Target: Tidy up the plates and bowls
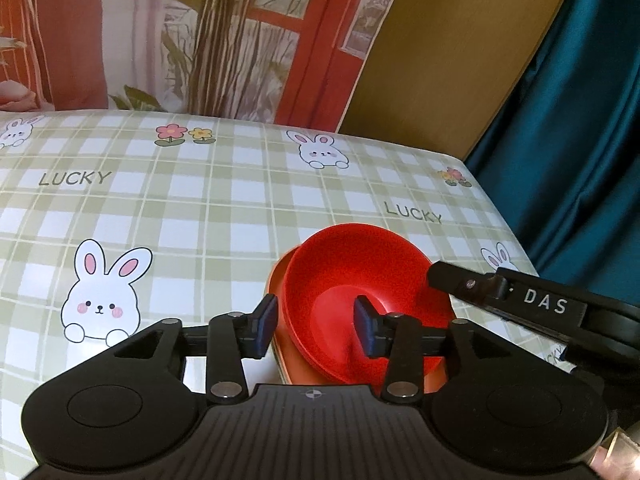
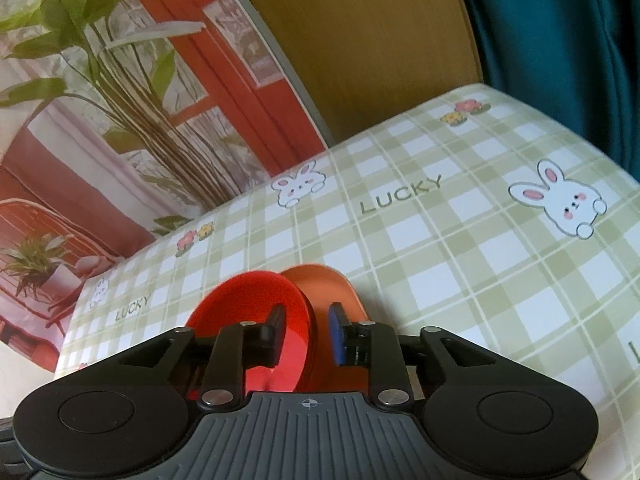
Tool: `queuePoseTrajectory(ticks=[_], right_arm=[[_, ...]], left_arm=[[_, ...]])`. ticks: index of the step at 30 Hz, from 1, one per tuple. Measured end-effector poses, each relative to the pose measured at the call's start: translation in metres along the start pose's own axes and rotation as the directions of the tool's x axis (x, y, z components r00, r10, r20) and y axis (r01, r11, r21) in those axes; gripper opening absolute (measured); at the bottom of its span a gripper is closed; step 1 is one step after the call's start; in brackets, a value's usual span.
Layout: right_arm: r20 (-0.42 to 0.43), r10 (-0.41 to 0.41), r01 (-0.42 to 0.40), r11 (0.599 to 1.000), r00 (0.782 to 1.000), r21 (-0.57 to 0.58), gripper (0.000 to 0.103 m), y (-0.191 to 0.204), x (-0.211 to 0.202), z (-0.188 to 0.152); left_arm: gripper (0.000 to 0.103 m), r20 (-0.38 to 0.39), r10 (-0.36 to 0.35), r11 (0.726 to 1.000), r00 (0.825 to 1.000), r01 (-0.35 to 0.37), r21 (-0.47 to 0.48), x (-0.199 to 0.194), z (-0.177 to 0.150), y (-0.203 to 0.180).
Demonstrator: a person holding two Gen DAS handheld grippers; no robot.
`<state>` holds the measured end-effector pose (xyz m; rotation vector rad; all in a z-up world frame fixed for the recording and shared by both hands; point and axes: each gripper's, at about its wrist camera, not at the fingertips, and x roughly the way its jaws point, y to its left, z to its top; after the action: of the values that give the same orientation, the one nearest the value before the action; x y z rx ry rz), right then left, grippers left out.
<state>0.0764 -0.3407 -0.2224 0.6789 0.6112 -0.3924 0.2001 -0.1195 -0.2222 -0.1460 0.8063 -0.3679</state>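
A red bowl (image 1: 360,280) sits tilted on an orange plate (image 1: 280,280) near the table's right edge. My left gripper (image 1: 316,330) is open; its right finger is inside the bowl and its left finger is outside the rim, apart from it. In the right wrist view the red bowl (image 2: 248,300) and orange plate (image 2: 324,284) stand between the jaws of my right gripper (image 2: 306,334), which straddle both rims with a small gap; contact is unclear. The right gripper's finger (image 1: 460,284) reaches the bowl's right rim in the left wrist view.
The table wears a green checked cloth (image 1: 200,200) with rabbits and "LUCKY" print. A printed backdrop (image 1: 200,40) stands behind it, a wooden panel (image 1: 440,48) and a teal curtain (image 1: 580,140) to the right. The table's right edge (image 1: 504,220) is close to the bowl.
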Motion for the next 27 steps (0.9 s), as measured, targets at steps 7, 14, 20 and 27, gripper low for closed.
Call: queuePoseTrajectory(ticks=[7, 14, 20, 27], right_arm=[[0.072, -0.044, 0.051, 0.993, 0.996, -0.105, 0.045, 0.009, -0.017, 0.002], [0.079, -0.058, 0.069, 0.986, 0.995, -0.152, 0.071, 0.014, -0.025, -0.006], [0.088, -0.092, 0.107, 0.977, 0.992, -0.183, 0.103, 0.025, -0.033, -0.011], [0.114, -0.101, 0.123, 0.971, 0.988, -0.205, 0.103, 0.040, -0.053, -0.019]], left_arm=[[0.062, 0.038, 0.055, 0.998, 0.998, -0.056, 0.019, -0.012, -0.004, 0.001], [0.073, 0.096, 0.098, 0.994, 0.991, -0.102, 0.035, -0.028, -0.008, 0.005], [0.073, 0.137, 0.152, 0.986, 0.979, -0.160, 0.049, -0.047, -0.013, 0.008], [0.073, 0.211, 0.208, 0.976, 0.955, -0.217, 0.020, -0.082, -0.016, 0.018]])
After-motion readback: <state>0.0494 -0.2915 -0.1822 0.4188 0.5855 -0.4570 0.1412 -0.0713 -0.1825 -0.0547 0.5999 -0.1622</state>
